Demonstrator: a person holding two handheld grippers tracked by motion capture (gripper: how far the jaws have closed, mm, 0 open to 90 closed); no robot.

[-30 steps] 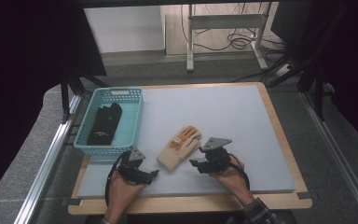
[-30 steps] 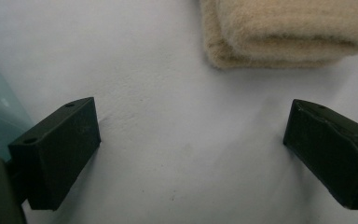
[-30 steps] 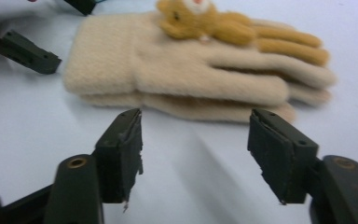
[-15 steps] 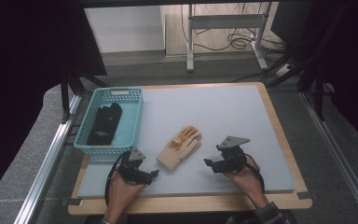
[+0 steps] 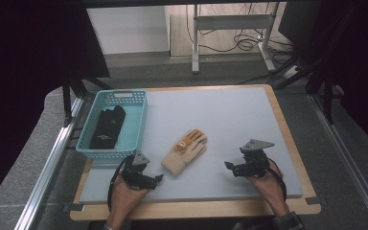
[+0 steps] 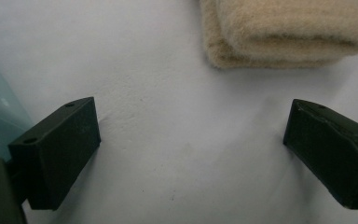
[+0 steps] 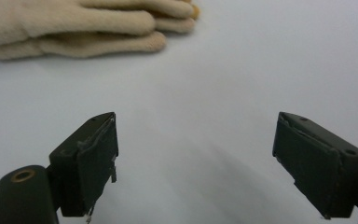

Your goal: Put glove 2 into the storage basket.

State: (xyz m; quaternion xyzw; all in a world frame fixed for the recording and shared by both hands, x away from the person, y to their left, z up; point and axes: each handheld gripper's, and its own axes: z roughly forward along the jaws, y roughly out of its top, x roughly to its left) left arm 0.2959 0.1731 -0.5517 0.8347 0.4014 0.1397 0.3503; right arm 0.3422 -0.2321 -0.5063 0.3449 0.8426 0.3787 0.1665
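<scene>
Work in hand: sorting gloves off the worktop point(image 5: 268, 124) into the basket point(image 5: 139, 125), as far as I could judge; the cream glove point(image 5: 186, 151) was the piece nearest both grippers.
Done so far: a dark glove point(image 5: 108, 127) already lay inside the blue basket at the worktop's left edge; the cream glove had been set flat on the grey mat and nothing gripped it.
Left to do: the cream glove was not yet in the basket; by my reading it wanted a fresh grasp and a carry to the left.
Cream glove, place: on the worktop's near half, between the two grippers, just right of the basket's near corner and apart from it.
Cream glove, long axis: it ran on a diagonal in the high view; the cuff lay near and to the left, the finger ends far and to the right, with an orange patch toward those ends; it looked doubled over or stacked in two layers, though I could not tell which.
Left gripper point(image 5: 156, 178): its fingers stood wide apart with nothing between them; in the left gripper view the cuff of the cream glove point(image 6: 289, 32) lay just ahead of them, not touching.
Right gripper point(image 5: 230, 166): its fingers had just been opening and stood wide with only bare mat between them; in the right gripper view the cream glove point(image 7: 74, 28) lay ahead and to the left, well clear of the fingers point(image 7: 91, 161).
</scene>
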